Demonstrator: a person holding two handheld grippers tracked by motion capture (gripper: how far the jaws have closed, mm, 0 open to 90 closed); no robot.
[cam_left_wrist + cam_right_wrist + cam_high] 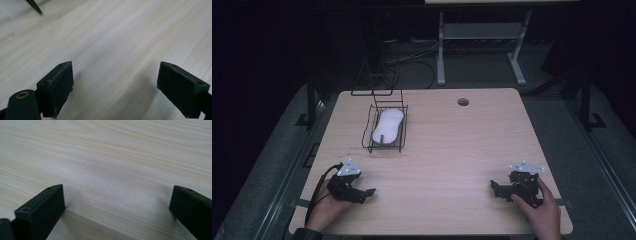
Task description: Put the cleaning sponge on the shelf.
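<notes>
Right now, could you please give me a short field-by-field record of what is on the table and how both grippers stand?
surface: pale wooden table with a round hole near the far edge
rack: black wire rack at far left
contents: white oblong item lying inside the rack
left gripper: near left corner, jaws open, nothing between them
right gripper: near right corner, jaws open, nothing between them
</notes>
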